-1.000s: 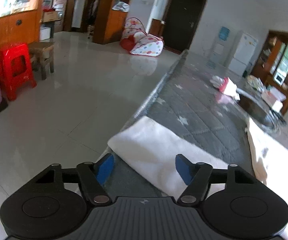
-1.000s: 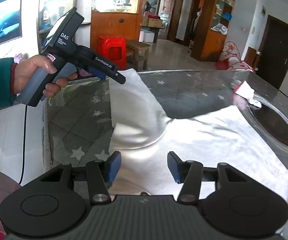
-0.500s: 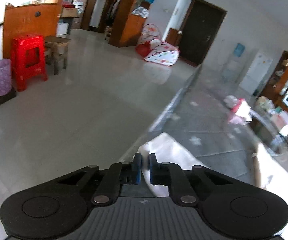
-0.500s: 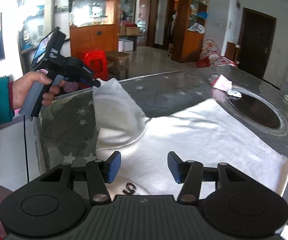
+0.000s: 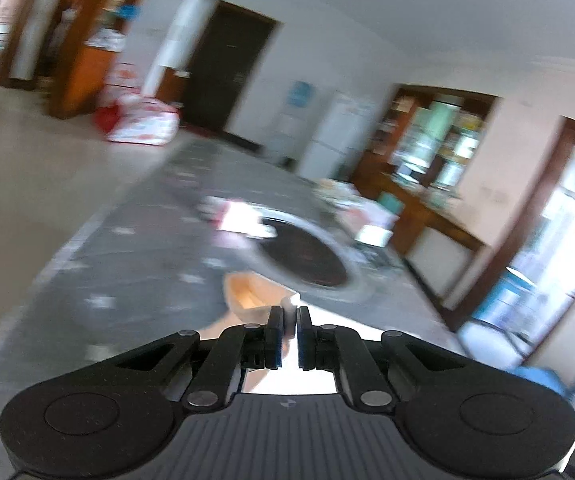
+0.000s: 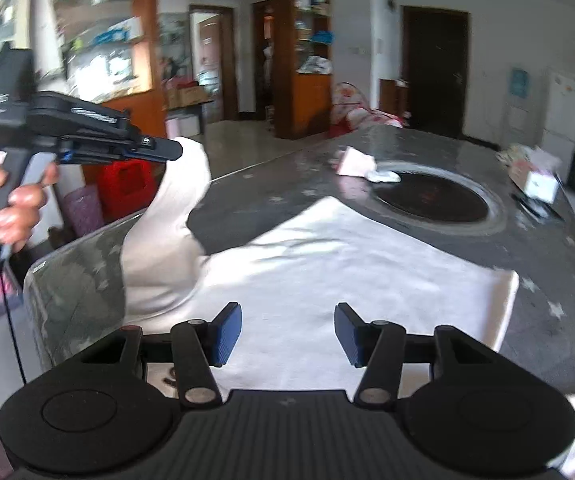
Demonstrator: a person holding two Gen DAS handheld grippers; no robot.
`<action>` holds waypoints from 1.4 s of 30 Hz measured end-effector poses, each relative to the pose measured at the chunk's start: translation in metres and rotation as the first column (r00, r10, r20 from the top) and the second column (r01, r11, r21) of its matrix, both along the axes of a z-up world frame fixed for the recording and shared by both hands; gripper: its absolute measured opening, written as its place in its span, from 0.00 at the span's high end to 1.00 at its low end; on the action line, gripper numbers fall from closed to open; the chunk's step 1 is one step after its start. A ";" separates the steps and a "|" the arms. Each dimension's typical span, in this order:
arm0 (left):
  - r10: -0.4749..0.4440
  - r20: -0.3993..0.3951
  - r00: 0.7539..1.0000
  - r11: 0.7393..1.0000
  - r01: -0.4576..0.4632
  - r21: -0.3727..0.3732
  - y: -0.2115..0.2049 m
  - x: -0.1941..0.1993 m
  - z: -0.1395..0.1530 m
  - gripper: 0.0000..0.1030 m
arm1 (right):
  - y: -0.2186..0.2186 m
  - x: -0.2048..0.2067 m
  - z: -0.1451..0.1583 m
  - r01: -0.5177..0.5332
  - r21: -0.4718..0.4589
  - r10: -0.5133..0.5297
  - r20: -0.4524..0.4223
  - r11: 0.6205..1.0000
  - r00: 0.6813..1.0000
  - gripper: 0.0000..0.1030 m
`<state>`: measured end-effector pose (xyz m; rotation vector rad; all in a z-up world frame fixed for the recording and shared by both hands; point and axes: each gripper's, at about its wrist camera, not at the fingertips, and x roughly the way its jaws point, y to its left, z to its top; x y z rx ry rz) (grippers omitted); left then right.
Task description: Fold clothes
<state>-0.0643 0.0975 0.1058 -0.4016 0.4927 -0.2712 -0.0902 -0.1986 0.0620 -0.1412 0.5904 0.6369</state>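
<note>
A white garment point(image 6: 347, 264) lies spread on the grey star-patterned table point(image 6: 547, 264). My left gripper point(image 6: 175, 150) is shut on the garment's left sleeve point(image 6: 175, 208) and holds it lifted above the table's left end. In the left wrist view the left gripper point(image 5: 286, 328) is closed on white cloth point(image 5: 255, 300); that view is blurred. My right gripper point(image 6: 287, 332) is open and empty, low over the near part of the garment's body.
A dark round hob point(image 6: 433, 198) is set into the table beyond the garment. A pink and white packet point(image 6: 355, 162) lies by it, and small boxes point(image 6: 535, 178) sit at the far right. A red stool point(image 6: 121, 184) and a purple bin point(image 6: 83, 216) stand left of the table.
My left gripper closed on the sleeve end and lifted it up and toward the garment's body. The left wrist view swung right. My right gripper stayed open over the garment.
</note>
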 end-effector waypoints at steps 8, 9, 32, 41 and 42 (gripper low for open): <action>-0.268 0.025 0.963 0.963 0.267 0.028 -0.081 -0.007 -0.003 0.93 | -0.047 0.010 -0.005 0.145 0.080 -0.140 -0.056 0.986 0.988 0.50; -0.297 0.016 0.955 0.955 0.296 0.033 -0.089 -0.007 -0.006 0.93 | -0.052 0.011 -0.006 0.161 0.086 -0.156 -0.063 0.983 0.986 0.50; -0.177 -0.054 0.983 0.917 0.185 0.353 -0.059 -0.071 -0.055 0.53 | -0.028 0.024 -0.036 0.115 0.021 -0.112 -0.134 0.993 0.985 0.53; -0.044 -0.123 0.991 0.934 0.084 0.347 -0.017 -0.080 -0.075 0.52 | -0.020 0.027 -0.044 0.112 -0.025 -0.115 -0.141 0.993 0.983 0.85; -0.040 -0.125 0.991 0.936 0.081 0.343 -0.015 -0.080 -0.076 0.52 | -0.018 0.027 -0.043 0.110 -0.030 -0.113 -0.134 0.993 0.984 0.90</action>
